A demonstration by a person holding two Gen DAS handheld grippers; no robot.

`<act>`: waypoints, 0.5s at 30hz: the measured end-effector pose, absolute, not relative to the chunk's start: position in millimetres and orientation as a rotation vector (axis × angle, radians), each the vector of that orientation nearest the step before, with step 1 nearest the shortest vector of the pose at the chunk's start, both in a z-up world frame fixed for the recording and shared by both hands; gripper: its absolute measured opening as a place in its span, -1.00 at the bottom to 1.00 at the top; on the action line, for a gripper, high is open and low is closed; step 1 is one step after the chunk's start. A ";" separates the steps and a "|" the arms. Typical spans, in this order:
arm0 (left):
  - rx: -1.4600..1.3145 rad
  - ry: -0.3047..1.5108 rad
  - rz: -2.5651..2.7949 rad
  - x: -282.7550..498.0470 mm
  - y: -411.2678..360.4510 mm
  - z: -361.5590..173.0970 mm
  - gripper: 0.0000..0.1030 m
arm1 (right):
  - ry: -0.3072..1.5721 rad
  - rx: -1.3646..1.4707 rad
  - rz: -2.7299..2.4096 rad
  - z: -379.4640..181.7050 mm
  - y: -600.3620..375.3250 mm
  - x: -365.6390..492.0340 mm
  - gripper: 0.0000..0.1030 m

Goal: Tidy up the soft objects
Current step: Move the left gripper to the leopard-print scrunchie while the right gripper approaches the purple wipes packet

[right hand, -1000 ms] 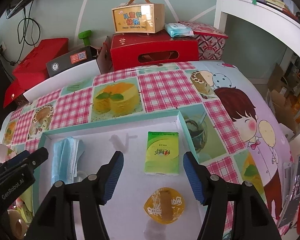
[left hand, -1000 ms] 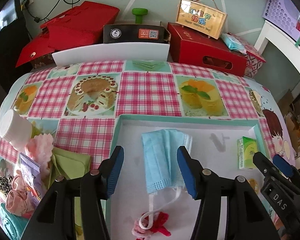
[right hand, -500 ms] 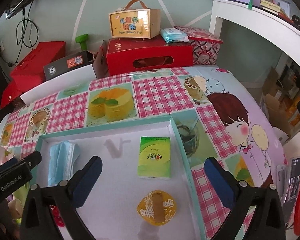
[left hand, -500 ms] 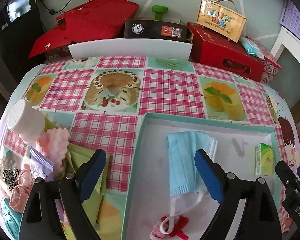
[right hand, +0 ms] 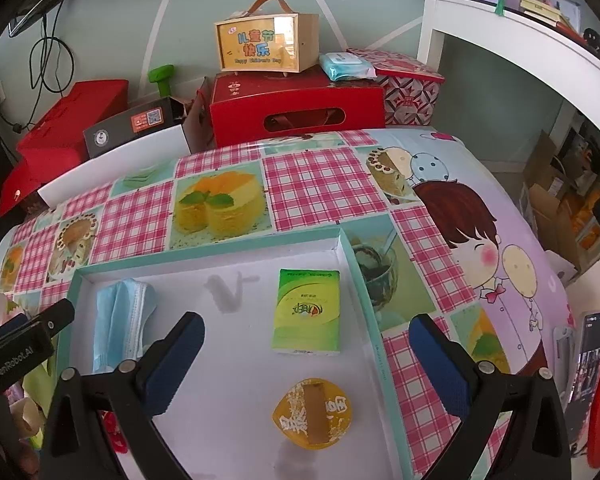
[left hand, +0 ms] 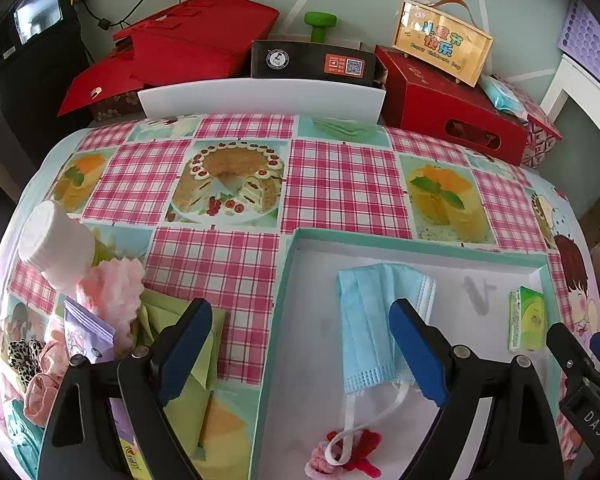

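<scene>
A shallow white tray with a teal rim [left hand: 380, 237] [right hand: 204, 254] lies on the table. In it are a blue face mask [left hand: 370, 320] [right hand: 118, 320], a green tissue pack [right hand: 307, 312] [left hand: 526, 318], a yellow jelly cup [right hand: 312, 414] and a pink and red hair tie [left hand: 340, 456]. My left gripper [left hand: 300, 356] is open and empty, straddling the tray's left wall. My right gripper [right hand: 306, 364] is open and empty above the tray. A pile of soft items sits left of the tray: pink fluffy cloth [left hand: 110, 288], green cloth [left hand: 172, 320], scrunchies [left hand: 36, 360].
A white roll [left hand: 56, 244] lies at the left edge of the table. Red boxes [left hand: 444, 100], a black box [left hand: 312, 60] and a yellow gift box [right hand: 266, 42] stand behind the table. A white shelf [right hand: 520, 40] is at the right.
Both grippers have opened wide. My left gripper has moved left off the mask toward the tray's left wall. My right gripper has pulled back slightly.
</scene>
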State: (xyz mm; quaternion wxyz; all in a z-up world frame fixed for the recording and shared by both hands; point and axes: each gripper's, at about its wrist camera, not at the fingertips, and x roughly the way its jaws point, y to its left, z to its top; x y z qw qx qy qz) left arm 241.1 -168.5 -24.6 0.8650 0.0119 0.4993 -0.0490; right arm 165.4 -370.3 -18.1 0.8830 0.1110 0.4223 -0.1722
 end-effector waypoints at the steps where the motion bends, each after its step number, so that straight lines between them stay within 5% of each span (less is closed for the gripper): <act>1: 0.027 1.049 -0.107 241.5 -167.7 -23.9 0.76 | 0.880 0.230 -0.356 -18.1 -369.8 165.5 1.00; 15: 0.062 0.986 -0.057 236.5 -114.5 20.5 0.75 | 0.892 0.212 -0.305 -16.7 -350.4 168.9 1.00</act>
